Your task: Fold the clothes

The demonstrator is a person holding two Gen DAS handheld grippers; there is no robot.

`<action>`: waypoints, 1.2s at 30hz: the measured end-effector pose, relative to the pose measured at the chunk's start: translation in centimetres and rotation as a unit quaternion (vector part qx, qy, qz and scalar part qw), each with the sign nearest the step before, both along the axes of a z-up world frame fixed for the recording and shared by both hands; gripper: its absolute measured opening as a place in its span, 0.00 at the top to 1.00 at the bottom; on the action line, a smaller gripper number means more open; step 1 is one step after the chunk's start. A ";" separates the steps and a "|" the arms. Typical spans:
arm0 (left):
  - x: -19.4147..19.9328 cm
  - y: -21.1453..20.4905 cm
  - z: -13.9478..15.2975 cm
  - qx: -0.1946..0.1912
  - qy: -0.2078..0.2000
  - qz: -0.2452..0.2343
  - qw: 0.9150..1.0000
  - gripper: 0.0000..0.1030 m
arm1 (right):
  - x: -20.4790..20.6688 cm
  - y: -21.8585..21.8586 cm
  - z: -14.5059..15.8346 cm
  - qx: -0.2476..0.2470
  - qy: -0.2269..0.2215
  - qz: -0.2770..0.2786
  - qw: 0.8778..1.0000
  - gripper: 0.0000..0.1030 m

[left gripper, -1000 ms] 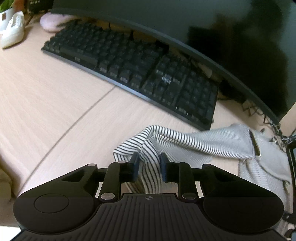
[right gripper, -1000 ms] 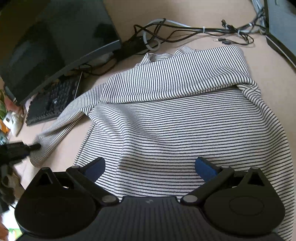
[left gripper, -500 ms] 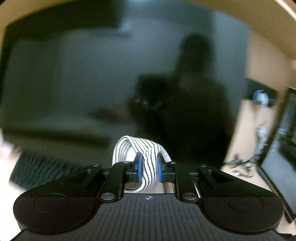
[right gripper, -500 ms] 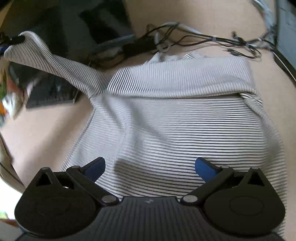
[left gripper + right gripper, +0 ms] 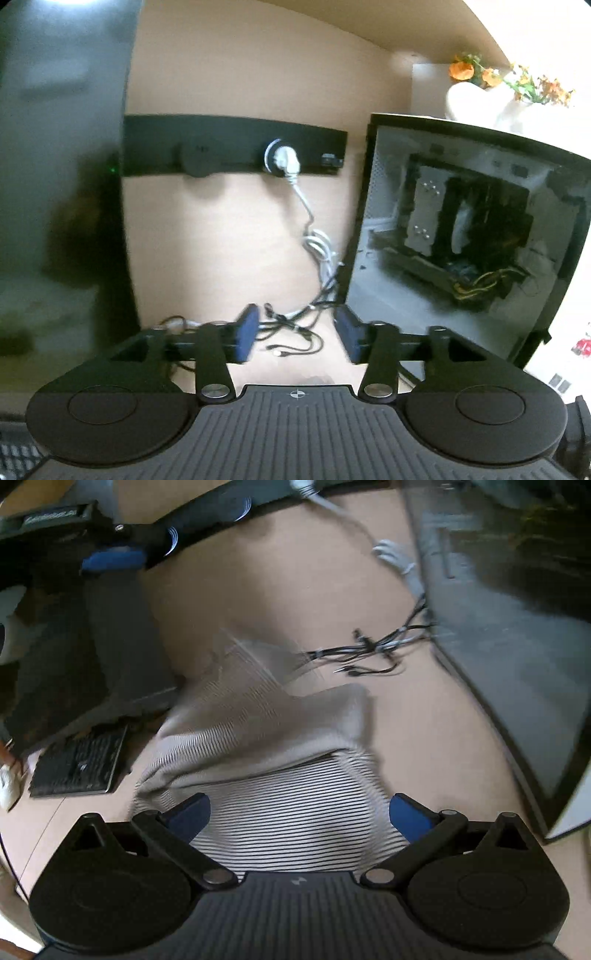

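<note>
step: sleeve fold on black-and-white striped knit top [image 5: 280, 812] | left gripper [image 5: 299, 338] gaping, empty | right gripper [image 5: 299, 812] wide apart, empty, over near hem | next, I'd guess: grab hem, fold toward far edge

Soft, even daylight; both fisheye views bow at the edges, with motion blur smearing the striped garment [image 5: 266, 731].

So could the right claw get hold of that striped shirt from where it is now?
Probably yes. The right claw is wide open, right over the striped shirt on the desk, with nothing between them. The cables lie farther back.
</note>
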State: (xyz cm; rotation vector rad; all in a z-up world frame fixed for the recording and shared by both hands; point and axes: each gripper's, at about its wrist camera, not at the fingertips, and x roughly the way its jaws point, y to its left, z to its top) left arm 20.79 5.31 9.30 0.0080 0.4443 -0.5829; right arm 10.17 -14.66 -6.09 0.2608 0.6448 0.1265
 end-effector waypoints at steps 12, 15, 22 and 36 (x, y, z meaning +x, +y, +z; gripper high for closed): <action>-1.2 5.6 -10.3 0.013 0.190 0.095 0.977 0.16 | 5.4 -0.8 0.6 -0.084 -0.027 0.033 0.996 0.27; -2.5 6.1 -13.2 0.016 0.238 0.100 0.966 0.12 | 8.7 0.9 -0.5 -0.156 -0.028 0.068 0.985 0.27; -4.2 7.6 -16.0 -0.003 0.288 0.122 0.950 0.07 | 12.8 2.8 0.1 -0.132 -0.003 0.152 0.980 0.95; -2.7 7.9 -14.3 -0.003 0.263 0.126 0.957 0.06 | 15.1 -4.2 0.1 -0.099 0.065 -0.027 0.993 0.84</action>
